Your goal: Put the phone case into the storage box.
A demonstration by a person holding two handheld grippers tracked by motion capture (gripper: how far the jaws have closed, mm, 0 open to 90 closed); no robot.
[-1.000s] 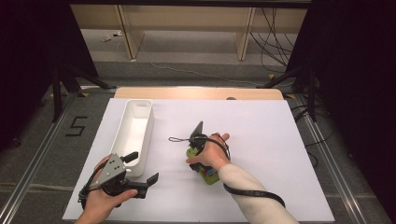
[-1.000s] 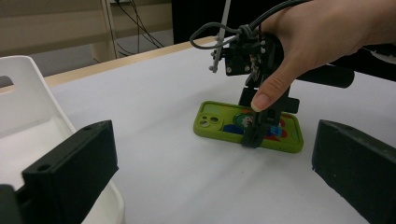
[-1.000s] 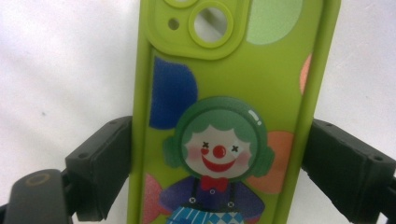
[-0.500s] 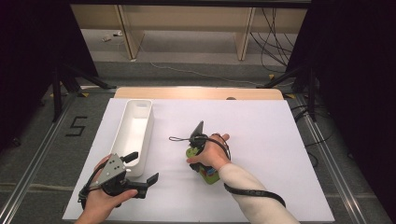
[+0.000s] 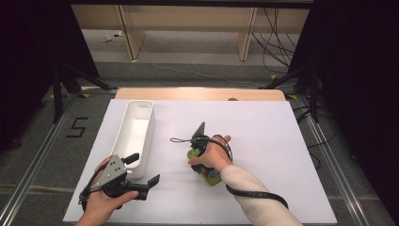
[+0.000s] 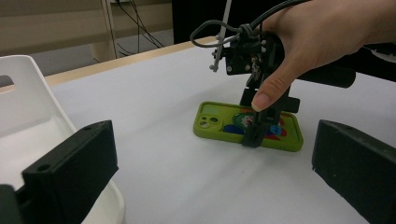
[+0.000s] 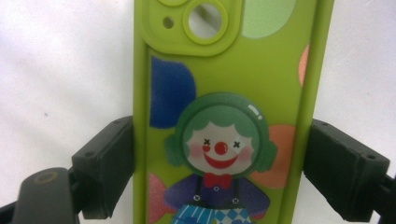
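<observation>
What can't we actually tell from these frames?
- Phone case, right gripper view: top and bottom are cut off by the frame edges; whether the fingers press its sides or just touch cannot be told.
- Phone case, high view: mostly hidden under the right hand.
- White tray, left gripper view: cut off at the left edge; its near end is hidden by a left gripper finger.

Even overhead light falls bright on the white worktop [image 5: 263, 122], while the room around it lies dark. Shadows are soft. The phone case [image 7: 224, 112] close-up is slightly blurred.
</observation>
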